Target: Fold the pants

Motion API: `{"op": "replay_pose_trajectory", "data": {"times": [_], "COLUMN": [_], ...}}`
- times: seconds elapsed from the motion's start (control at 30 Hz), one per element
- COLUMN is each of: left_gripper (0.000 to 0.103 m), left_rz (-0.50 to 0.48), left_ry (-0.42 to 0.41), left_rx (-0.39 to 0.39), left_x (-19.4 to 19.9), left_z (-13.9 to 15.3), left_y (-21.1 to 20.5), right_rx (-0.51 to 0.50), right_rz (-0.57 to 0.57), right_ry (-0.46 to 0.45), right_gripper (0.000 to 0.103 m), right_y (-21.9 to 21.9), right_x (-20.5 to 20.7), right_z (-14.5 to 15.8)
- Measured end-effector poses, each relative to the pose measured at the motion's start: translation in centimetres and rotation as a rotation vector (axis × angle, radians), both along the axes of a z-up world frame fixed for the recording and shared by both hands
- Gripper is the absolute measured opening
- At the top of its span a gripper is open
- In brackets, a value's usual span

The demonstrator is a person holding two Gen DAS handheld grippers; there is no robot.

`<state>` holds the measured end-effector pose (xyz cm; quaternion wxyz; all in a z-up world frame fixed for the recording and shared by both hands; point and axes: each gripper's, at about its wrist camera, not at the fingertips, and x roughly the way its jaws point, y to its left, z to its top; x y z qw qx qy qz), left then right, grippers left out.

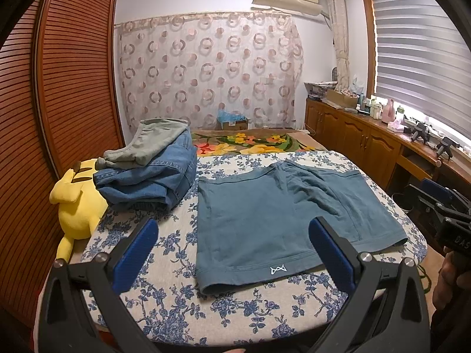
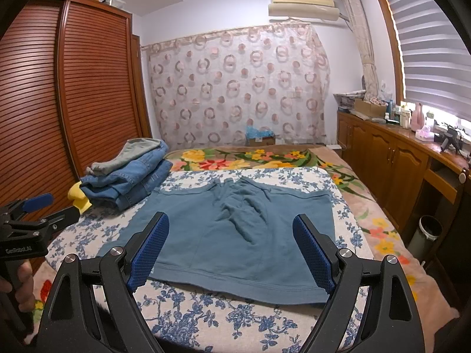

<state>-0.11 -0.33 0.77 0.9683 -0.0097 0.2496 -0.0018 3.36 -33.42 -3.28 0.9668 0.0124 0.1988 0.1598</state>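
Between the spread fingers of my left claw (image 1: pixel 232 253) lies the near hem of the teal shorts (image 1: pixel 265 220), flat on the blue-flowered cloth (image 1: pixel 176 309). That claw gapes wide, gripping nothing, hovering above the fabric. My right claw (image 2: pixel 231 250) likewise stands wide and empty over the shorts' other leg. Both point forward, level. Folded jeans (image 1: pixel 153 176) sit far-left.
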Motion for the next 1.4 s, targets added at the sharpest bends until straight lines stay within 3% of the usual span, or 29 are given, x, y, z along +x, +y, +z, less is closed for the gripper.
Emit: {"op": "replay_pose_trajectory", "data": {"times": [0.77, 1.4], "left_gripper": [0.103, 0.103], "left_rz": [-0.001, -0.001], "left_ry": [-0.012, -0.014], "left_rx": [0.001, 0.002], "left_x": [-1.2, -1.2], "left_z": [2.0, 1.8], "left_y": [-1.1, -1.0], "right_rx": [0.002, 0.005], "right_rz": [0.000, 0.001], "right_ry": [-0.003, -0.004], "right_gripper": [0.088, 0.088], "right_y": [-0.1, -0.1], "right_x": [0.0, -0.1], "right_z": [-0.1, 0.0]}}
